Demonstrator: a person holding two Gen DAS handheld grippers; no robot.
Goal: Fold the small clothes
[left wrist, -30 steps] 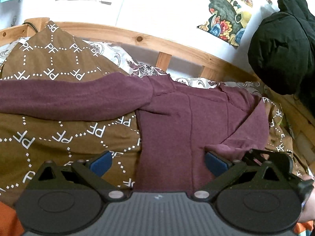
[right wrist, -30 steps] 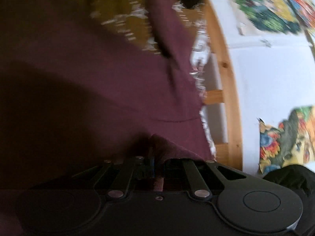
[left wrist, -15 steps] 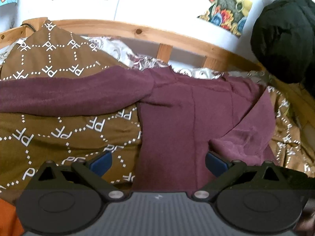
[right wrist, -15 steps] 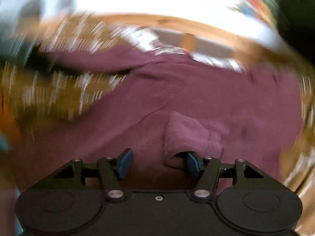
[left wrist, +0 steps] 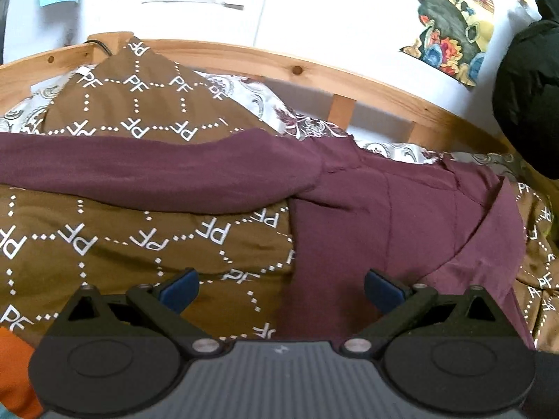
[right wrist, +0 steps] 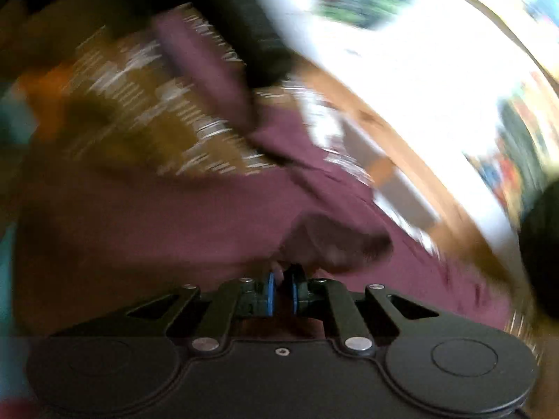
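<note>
A maroon long-sleeved top (left wrist: 377,220) lies on a brown patterned bedspread (left wrist: 115,244). Its left sleeve (left wrist: 157,171) stretches out flat to the left; the right sleeve (left wrist: 489,244) is folded in over the body. My left gripper (left wrist: 281,288) is open and empty, just above the top's lower left edge. The right wrist view is blurred by motion. There my right gripper (right wrist: 282,295) has its blue pads nearly together, pinching a fold of the maroon top (right wrist: 335,241) above the garment's body.
A wooden bed rail (left wrist: 314,70) runs along the back under a white wall with colourful pictures (left wrist: 450,31). A black garment (left wrist: 531,104) hangs at the far right. Something orange (left wrist: 17,373) lies at the bottom left.
My right gripper opened, then closed again on a fold of the top, and swings fast. The left gripper has drifted left, and the right sleeve's end has left its view.
</note>
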